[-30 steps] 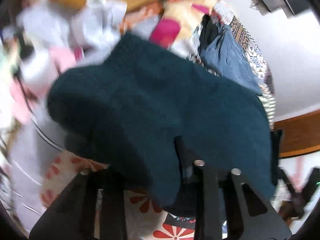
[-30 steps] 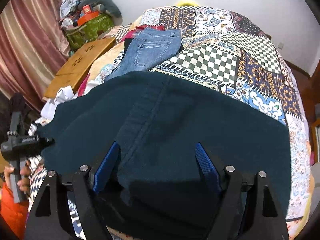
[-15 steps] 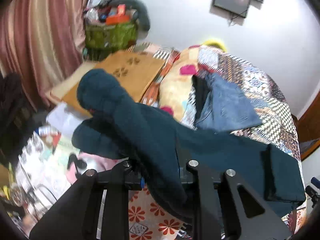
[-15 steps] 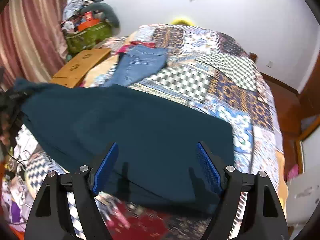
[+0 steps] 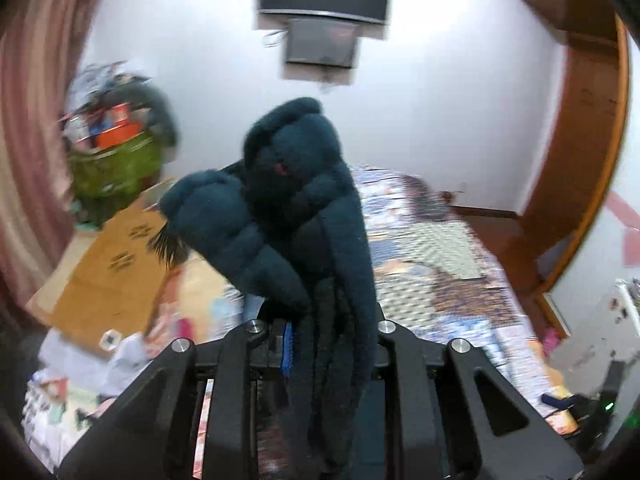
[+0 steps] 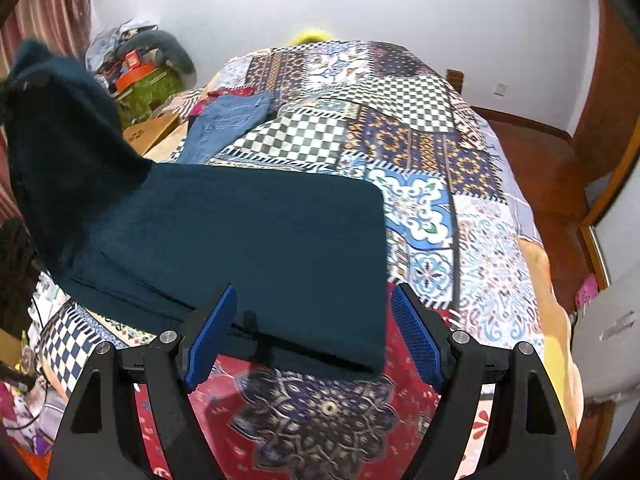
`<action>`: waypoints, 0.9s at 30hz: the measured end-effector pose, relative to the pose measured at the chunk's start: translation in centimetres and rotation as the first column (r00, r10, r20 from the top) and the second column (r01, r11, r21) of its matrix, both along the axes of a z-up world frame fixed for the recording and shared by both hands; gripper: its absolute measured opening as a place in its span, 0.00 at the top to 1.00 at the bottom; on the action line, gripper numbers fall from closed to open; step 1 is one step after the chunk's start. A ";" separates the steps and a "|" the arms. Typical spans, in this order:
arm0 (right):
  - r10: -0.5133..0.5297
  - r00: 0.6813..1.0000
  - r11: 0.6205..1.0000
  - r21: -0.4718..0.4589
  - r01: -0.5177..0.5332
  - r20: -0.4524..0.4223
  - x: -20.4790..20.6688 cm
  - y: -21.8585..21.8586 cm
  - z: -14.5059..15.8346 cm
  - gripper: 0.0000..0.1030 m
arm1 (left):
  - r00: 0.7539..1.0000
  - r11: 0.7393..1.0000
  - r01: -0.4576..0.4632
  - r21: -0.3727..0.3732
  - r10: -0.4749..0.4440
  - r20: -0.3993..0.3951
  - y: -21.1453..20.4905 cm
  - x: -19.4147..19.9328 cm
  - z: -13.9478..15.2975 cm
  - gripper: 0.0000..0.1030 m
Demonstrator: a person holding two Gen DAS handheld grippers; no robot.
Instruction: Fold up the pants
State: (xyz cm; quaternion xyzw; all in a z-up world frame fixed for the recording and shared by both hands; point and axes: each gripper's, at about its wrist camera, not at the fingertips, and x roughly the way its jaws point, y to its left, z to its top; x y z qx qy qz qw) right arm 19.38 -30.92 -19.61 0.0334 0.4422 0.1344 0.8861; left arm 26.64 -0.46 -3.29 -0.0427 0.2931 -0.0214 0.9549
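Dark teal pants (image 6: 256, 240) lie flat on the patchwork bedspread (image 6: 400, 128), left end lifted, bunched.

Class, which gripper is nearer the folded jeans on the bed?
Cannot tell. Left gripper is raised, clamping the teal pants; right gripper hovers open at their near edge, jeans beyond.

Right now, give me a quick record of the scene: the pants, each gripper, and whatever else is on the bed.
pants: dark teal pants, one end flat on the patchwork bedspread, other end lifted
left gripper: shut on the lifted end, fabric bunched
right gripper: open, over the flat end's near edge
also on bed: blue jeans, far left
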 end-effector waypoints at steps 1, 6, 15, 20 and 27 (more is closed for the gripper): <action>-0.010 1.000 1.000 0.008 0.010 -0.002 -0.2 -0.4 -0.1 0.26 | 1.000 1.000 0.029 -0.002 -0.029 0.001 -1.4 0.5 0.3 0.80; -0.031 1.000 0.999 0.042 0.031 -0.005 -1.0 -2.0 -0.2 0.26 | 0.982 0.983 0.184 0.013 -0.184 -0.043 -9.3 3.2 -0.3 0.80; -0.061 0.998 0.997 0.051 0.061 -0.012 -1.7 -3.8 -0.8 0.26 | 0.890 0.906 0.417 0.069 -0.392 -0.235 -19.8 2.6 -7.8 0.80; -0.065 0.998 0.997 0.048 0.066 -0.020 -2.3 -4.3 -1.2 0.26 | 0.810 0.860 0.504 0.080 -0.439 -0.389 -22.2 1.9 -12.3 0.80; -0.078 0.996 0.996 0.043 0.080 -0.048 -2.9 -4.9 -2.1 0.26 | 0.735 0.804 0.586 0.096 -0.479 -0.480 -22.8 -0.1 -13.3 0.49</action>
